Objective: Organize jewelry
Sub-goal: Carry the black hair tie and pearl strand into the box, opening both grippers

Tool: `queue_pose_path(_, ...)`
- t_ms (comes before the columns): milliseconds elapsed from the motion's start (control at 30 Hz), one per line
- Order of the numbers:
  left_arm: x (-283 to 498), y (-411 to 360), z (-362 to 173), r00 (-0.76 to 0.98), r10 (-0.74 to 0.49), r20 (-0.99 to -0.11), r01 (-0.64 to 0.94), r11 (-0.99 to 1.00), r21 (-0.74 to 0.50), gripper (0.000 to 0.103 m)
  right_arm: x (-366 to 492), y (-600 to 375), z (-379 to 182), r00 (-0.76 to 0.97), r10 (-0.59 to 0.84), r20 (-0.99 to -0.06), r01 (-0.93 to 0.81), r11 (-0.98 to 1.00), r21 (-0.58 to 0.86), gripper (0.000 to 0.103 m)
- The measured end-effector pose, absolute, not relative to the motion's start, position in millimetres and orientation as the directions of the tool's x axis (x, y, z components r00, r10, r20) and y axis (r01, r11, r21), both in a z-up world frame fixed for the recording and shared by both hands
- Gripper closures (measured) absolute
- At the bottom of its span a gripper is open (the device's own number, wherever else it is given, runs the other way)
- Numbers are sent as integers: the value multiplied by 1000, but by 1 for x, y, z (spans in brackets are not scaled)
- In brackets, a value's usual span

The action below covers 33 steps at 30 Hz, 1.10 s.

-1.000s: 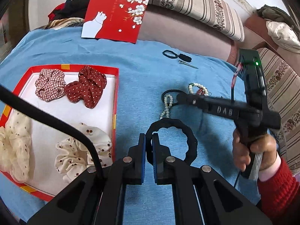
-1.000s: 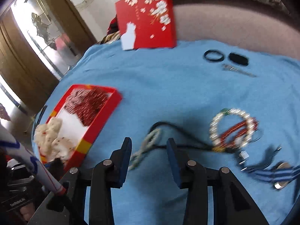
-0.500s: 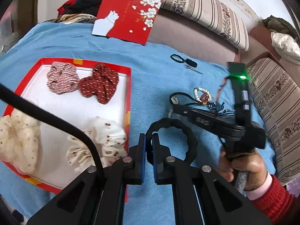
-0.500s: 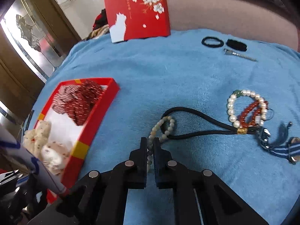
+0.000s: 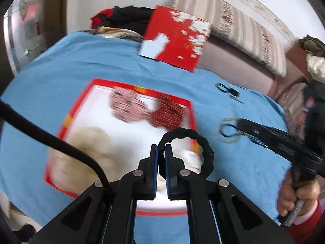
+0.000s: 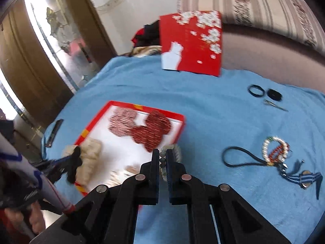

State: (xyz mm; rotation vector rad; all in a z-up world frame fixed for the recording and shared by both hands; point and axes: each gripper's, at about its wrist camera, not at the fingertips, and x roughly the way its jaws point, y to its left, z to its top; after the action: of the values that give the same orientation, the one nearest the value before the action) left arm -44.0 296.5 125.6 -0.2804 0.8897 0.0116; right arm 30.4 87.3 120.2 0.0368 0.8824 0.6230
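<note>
Left wrist: left gripper [image 5: 160, 154] pinches black scrunchie [image 5: 186, 152] | right gripper [image 6: 163, 158] pinches bead bracelet [image 6: 171, 152] (blurred)

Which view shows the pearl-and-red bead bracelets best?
The right wrist view: the bead bracelets lie unobstructed on the blue cloth, individual beads visible. In the left wrist view they are hidden behind the right tool, which carries a blurred bead strand.

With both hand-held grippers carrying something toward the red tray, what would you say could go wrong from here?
1. The bead bracelet is pinched at only a few beads by the right hand-held gripper; the rest dangles and may slip out.
2. The tray already holds several scrunchies, so the bracelet could land on fabric or on the rim.
3. The left hand-held gripper brings its black hair tie to the same tray; the two may collide.
</note>
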Motion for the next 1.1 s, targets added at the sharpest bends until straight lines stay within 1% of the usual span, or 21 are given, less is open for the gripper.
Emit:
queue_pose_path(133, -25, 341, 123, 610, -55, -791, -185, 960, -209, 97, 27, 119, 124, 446, 548, -707, -526, 800, 288, 97)
queue_pose_path(333, 21, 400, 92, 544, -23, -839, -283, 936, -209, 97, 30, 173, 109, 378, 574, -726, -559, 767, 315, 97)
queue_pose_path(633, 63, 417, 50, 470, -15, -883, -321, 929, -187, 97, 39, 221, 62, 304, 539, -785, -561, 768, 309, 96)
queue_pose_path(833, 70, 422, 32, 437, -17, -899, -356, 915, -190, 97, 43, 227, 49, 281, 534, -798, -555, 768, 318, 96)
queue_pose_path(967, 72, 426, 31, 440, -12, -898, -375, 906, -196, 97, 40, 230, 44, 270, 531, -804, -561, 765, 317, 96)
queue_pose_path(1033, 73, 427, 31, 439, -13, -898, -381, 903, -199, 93, 39, 232, 43, 266, 530, -805, -563, 764, 317, 96)
queue_pose_path(1100, 71, 428, 32, 443, -16, -896, -385, 900, -207, 83, 38, 235, 43, 263, 529, -807, -567, 761, 314, 96)
